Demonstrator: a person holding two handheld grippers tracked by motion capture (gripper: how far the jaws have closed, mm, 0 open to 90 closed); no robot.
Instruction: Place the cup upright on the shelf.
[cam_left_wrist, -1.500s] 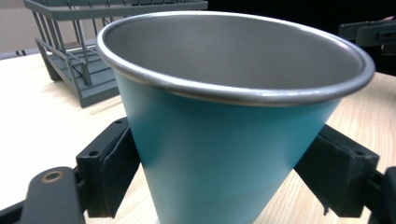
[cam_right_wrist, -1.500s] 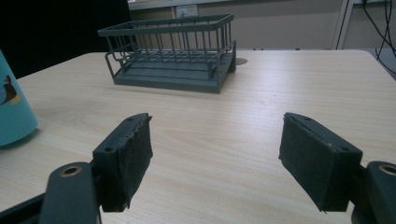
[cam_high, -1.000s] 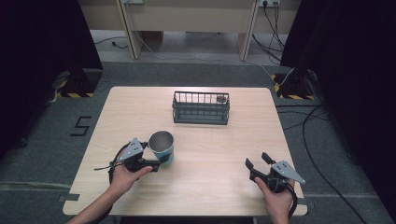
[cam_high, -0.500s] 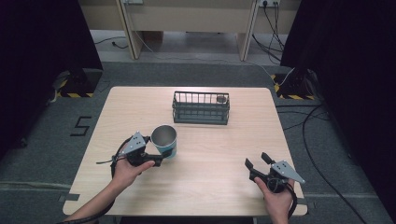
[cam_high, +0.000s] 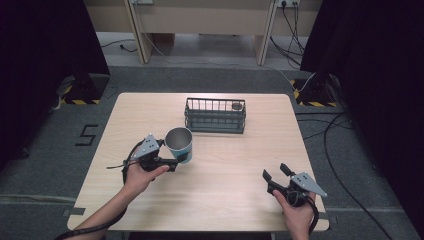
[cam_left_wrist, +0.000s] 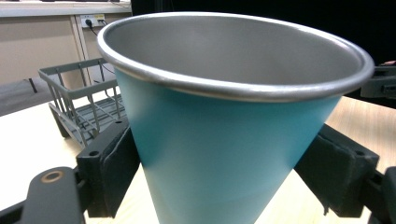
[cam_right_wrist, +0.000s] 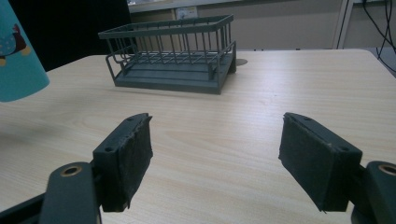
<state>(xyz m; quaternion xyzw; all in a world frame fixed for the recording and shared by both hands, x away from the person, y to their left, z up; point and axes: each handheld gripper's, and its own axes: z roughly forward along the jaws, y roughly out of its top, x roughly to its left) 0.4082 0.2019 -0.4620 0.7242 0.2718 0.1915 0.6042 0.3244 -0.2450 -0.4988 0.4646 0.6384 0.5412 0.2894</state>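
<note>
- Right tongs (cam_high: 274, 175) are sitting nearest the person, well to the right of the cup and low over the surface (cam_high: 235, 150), jaws spread wide with nothing between them. In the right gripper view only bare wood is lying between the pads (cam_right_wrist: 133, 154).
- Left tongs (cam_high: 172, 162) are pinching the cup (cam_high: 179, 144) across its lower body, one pad on each side of the teal wall.
- The cup is hanging clear of the surface, tilted slightly, just in front of and to the left of the wire basket (cam_high: 215, 115); its shadow is falling on the wood under it in the right gripper view.
- Handling, my read: thin-walled metal tumbler with a teal outer coat, rolled steel rim, looking empty, so probably light and stiff. The painted wall is likely slick, and the taper is widening upward, so a low grip could let it slide down and out.
- Better hold, as I judge it: higher up the body, just under the rim (cam_left_wrist: 224, 88), or pinching the rim wall itself. Denting risk looks low; dropping is the bigger worry.
- Versus half a second ago: cup and left tongs are sitting slightly higher and closer to the basket. Right tongs are not moving.
- Farthest: something small and round (cam_high: 236, 106) is sitting at the basket's far-right corner, too small to identify.
</note>
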